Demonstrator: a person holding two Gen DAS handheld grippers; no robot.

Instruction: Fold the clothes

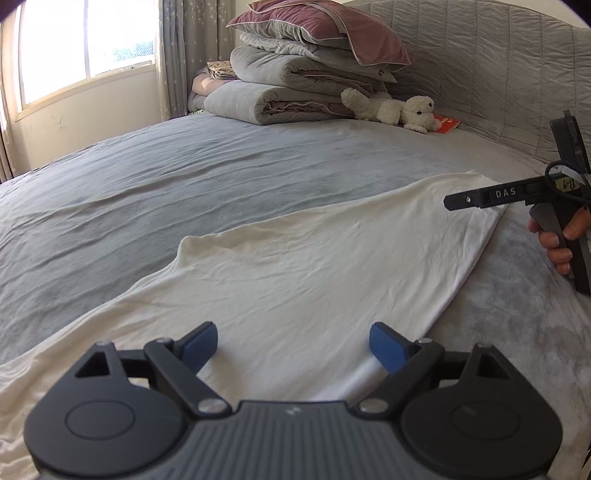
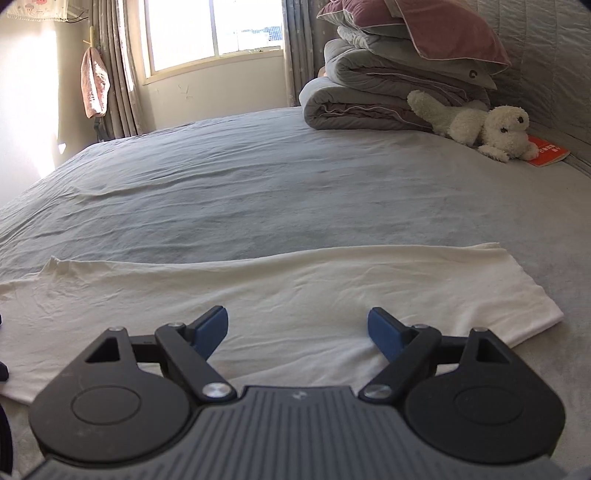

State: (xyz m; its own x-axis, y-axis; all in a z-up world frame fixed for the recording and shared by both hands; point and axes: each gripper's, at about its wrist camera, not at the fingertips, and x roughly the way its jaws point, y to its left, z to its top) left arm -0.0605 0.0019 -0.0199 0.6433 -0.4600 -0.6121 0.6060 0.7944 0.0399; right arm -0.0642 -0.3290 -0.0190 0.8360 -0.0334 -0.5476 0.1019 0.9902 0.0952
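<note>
Both grippers are spread wide with nothing between their blue pads. From my left wrist camera, the left gripper [image 1: 291, 343] hovers low over a cream-white garment [image 1: 303, 266], its two fingers [image 1: 199, 345] splayed apart above the cloth; I cannot tell whether they touch it. The garment lies flat and lightly wrinkled on a grey bed sheet [image 1: 166, 192], reaching from the near left corner of this view away toward the right. At the far right end of the cloth I see the right gripper [image 1: 480, 197] side-on, a black bar lettered "DAS", with a hand [image 1: 557, 240] wrapped round its grey handle.

From my right wrist camera, the right gripper [image 2: 297, 332] also sits just above the garment [image 2: 295, 288], fingers [image 2: 384, 332] fully parted and empty. Here the cloth shows as a long band running across the view, its right end squared off and its left end running out of frame.

At the head of the bed, well apart from the garment, stands a stack of folded grey quilts [image 2: 384, 96] topped by a mauve pillow [image 2: 436, 26]. A white plush dog [image 2: 491, 129] lies beside the stack, resting against a red booklet [image 2: 548, 151]. A sunlit window [image 2: 214, 29] with curtains is beyond the bed.
</note>
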